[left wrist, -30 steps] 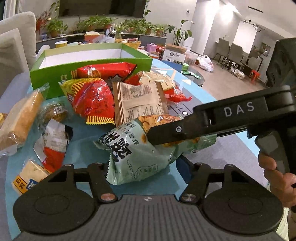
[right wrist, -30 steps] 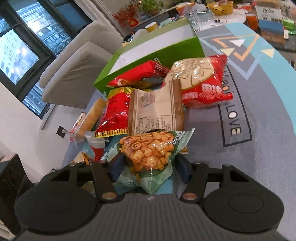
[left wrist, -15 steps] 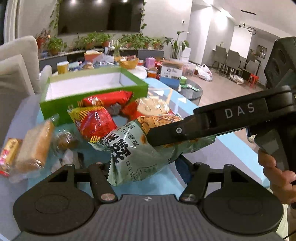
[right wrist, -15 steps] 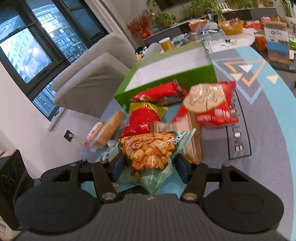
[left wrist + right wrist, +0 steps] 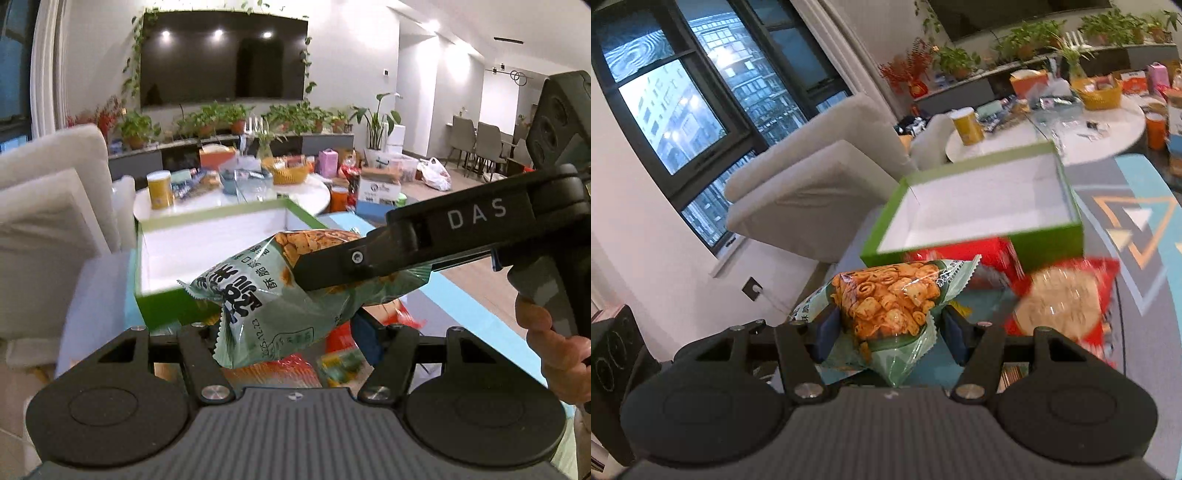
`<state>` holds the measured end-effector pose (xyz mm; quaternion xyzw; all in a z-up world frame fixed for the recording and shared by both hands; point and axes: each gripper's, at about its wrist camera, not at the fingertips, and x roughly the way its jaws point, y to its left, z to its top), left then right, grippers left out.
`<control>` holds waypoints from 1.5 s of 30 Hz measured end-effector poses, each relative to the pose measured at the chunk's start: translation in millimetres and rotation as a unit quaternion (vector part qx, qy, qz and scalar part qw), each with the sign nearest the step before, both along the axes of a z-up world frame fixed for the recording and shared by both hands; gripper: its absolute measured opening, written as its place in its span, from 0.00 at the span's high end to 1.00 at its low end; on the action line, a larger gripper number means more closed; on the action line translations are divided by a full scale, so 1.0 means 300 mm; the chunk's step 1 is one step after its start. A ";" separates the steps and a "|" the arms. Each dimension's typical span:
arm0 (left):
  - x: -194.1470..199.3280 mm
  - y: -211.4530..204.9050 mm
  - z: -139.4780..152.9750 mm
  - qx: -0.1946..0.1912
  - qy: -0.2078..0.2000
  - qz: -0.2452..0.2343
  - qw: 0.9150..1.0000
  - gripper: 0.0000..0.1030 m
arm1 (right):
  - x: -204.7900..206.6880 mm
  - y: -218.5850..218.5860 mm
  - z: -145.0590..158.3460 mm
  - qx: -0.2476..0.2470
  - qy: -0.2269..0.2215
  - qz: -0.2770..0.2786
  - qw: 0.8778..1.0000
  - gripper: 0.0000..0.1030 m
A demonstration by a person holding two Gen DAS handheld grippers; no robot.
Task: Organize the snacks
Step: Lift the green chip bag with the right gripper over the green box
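Both tools clench one green snack bag (image 5: 266, 295): left tool (image 5: 291, 332) on its printed end, right tool (image 5: 886, 332) on its window end. It has risen off the desk; the green box (image 5: 979, 210) now lies open just ahead, ready for dropping.

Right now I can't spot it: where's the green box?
The green box sits open just behind the lifted green snack bag, ahead of both tools, beside the sofa.

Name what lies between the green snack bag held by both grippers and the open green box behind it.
In the right wrist view, a red snack packet lies between the green snack bag and the green box, against the box's near wall.
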<state>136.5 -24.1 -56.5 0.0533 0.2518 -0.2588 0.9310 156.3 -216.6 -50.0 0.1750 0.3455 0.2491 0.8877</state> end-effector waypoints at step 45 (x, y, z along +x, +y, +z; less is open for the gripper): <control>0.589 0.015 -0.019 -0.009 0.029 0.029 0.999 0.41 | 0.499 0.049 0.004 -0.022 -0.019 -0.005 1.000 0.06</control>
